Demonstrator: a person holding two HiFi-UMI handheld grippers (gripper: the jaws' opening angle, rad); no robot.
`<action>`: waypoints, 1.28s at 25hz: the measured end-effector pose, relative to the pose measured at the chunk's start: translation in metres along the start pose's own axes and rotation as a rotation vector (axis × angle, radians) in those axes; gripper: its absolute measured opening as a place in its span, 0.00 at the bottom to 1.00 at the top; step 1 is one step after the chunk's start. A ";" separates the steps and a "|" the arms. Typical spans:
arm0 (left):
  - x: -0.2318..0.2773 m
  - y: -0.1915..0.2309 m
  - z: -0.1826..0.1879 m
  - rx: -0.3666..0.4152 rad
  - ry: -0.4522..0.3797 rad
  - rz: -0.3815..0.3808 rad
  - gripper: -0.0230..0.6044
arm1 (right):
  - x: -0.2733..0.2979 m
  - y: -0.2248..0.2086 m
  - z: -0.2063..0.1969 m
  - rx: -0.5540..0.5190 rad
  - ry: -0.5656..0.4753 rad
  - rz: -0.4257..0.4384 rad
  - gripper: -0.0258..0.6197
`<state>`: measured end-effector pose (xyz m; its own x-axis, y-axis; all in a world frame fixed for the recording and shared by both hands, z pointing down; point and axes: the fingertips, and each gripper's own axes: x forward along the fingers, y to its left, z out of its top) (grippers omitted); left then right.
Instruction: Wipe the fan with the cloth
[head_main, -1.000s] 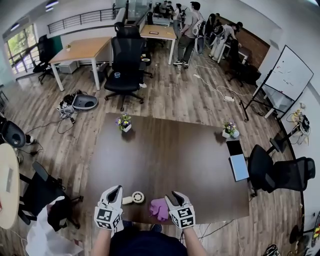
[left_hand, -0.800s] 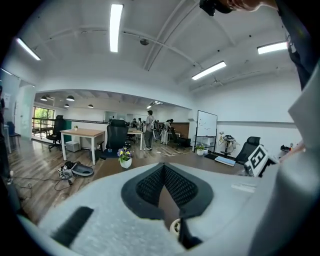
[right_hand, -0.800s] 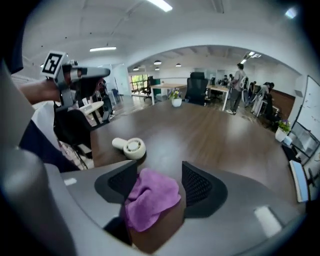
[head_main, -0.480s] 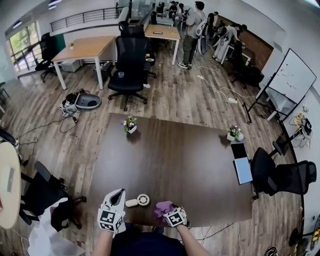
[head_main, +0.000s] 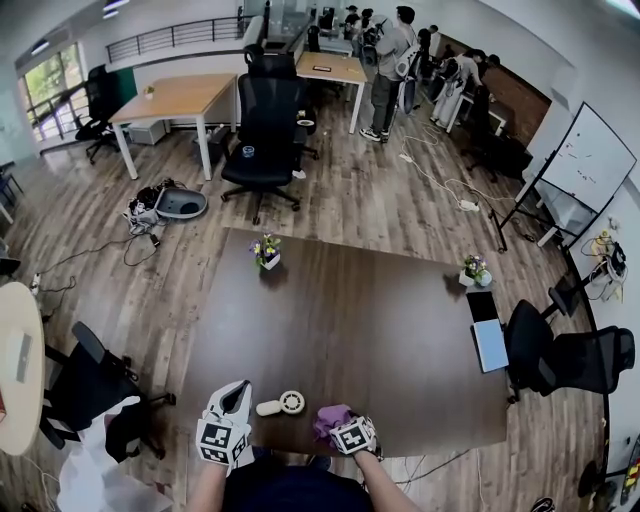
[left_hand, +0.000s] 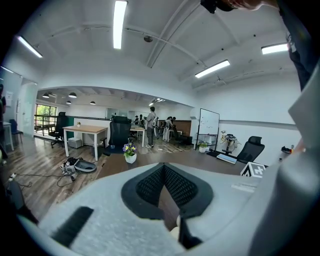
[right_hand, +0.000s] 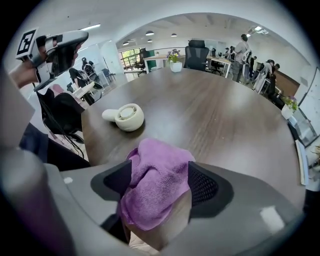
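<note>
A small cream handheld fan (head_main: 283, 404) lies flat near the front edge of the dark brown table (head_main: 350, 320); it also shows in the right gripper view (right_hand: 127, 116). Just right of it lies a crumpled purple cloth (head_main: 330, 416). My right gripper (head_main: 340, 422) points steeply down over the cloth (right_hand: 157, 175). Its jaws have just been opening and stand wide, with the cloth between them and a gap at the right pad. My left gripper (head_main: 238, 390) hovers left of the fan, shut (left_hand: 164, 172), with nothing in it.
Two small flower pots (head_main: 266, 252) (head_main: 474, 270) stand at the table's far side. A laptop (head_main: 490, 345) lies at its right edge beside a black office chair (head_main: 560, 355). Another chair (head_main: 268, 120), desks and several people are beyond.
My right gripper has dropped and tipped down onto the purple cloth, and its jaws have spread around it. My left gripper has barely shifted.
</note>
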<state>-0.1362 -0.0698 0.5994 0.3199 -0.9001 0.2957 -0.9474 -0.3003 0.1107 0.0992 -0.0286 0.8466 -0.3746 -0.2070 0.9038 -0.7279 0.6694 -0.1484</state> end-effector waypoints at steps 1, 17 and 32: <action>0.000 -0.001 0.000 0.001 0.001 -0.001 0.02 | 0.002 0.000 -0.001 0.001 0.007 0.000 0.61; -0.005 0.009 -0.018 0.006 0.046 -0.004 0.02 | 0.016 -0.013 -0.018 -0.005 0.085 -0.114 0.45; 0.019 -0.019 -0.118 0.229 0.438 -0.242 0.39 | 0.016 -0.020 -0.011 -0.008 0.026 -0.145 0.37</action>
<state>-0.1111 -0.0442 0.7147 0.4577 -0.5961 0.6597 -0.8086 -0.5875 0.0302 0.1142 -0.0374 0.8679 -0.2505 -0.2833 0.9257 -0.7690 0.6391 -0.0125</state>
